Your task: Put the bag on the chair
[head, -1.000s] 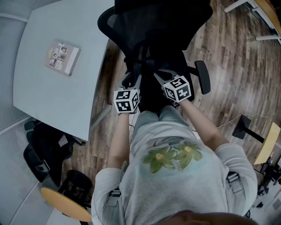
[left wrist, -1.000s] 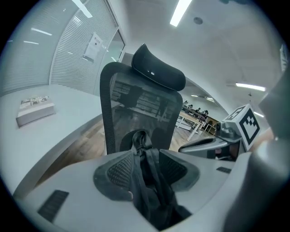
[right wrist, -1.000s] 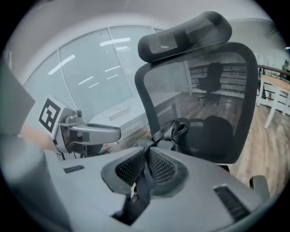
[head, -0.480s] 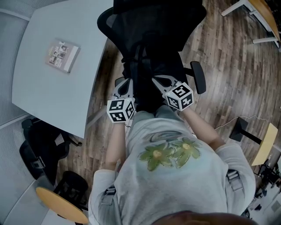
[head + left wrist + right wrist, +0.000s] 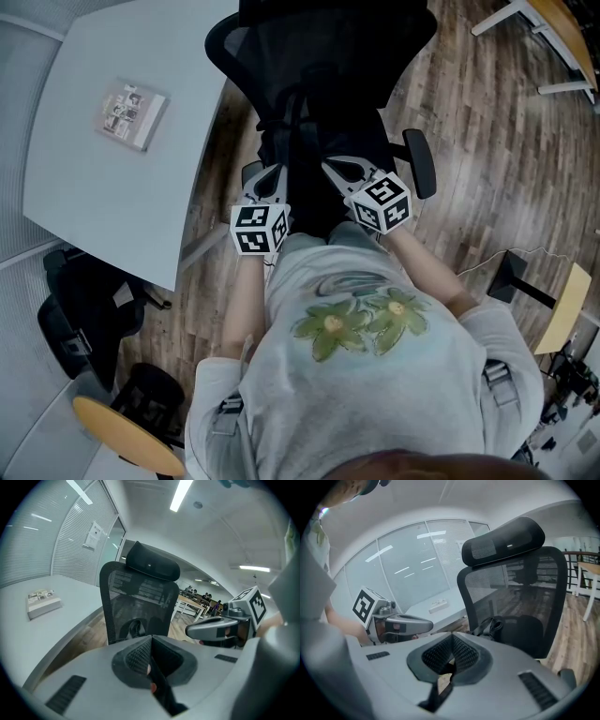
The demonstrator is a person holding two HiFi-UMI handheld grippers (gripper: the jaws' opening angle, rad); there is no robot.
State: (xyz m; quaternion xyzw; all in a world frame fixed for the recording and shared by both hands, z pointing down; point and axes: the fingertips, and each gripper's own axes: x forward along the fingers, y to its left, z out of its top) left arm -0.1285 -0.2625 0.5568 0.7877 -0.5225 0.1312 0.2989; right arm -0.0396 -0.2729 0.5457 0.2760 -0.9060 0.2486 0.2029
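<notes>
A black bag (image 5: 314, 192) lies on the seat of a black mesh office chair (image 5: 328, 47), right in front of the person. My left gripper (image 5: 265, 178) is at the bag's left side and is shut on a black strap (image 5: 161, 691) that runs out between its jaws. My right gripper (image 5: 339, 172) is at the bag's right side, shut on another black strap (image 5: 436, 693) that hangs from its jaws. In the right gripper view more straps (image 5: 490, 625) rest on the seat under the backrest (image 5: 520, 588). Dark on dark hides the bag's outline.
A grey table (image 5: 112, 197) stands left of the chair with a small book (image 5: 131, 117) on it. A second black chair (image 5: 94, 319) and a round wooden stool (image 5: 127, 431) sit at the lower left. A black stand (image 5: 516, 277) is on the wooden floor at the right.
Both grippers have shifted slightly along the front of the seat, and the chair sits a little lower in view. The bag stays on the seat.
</notes>
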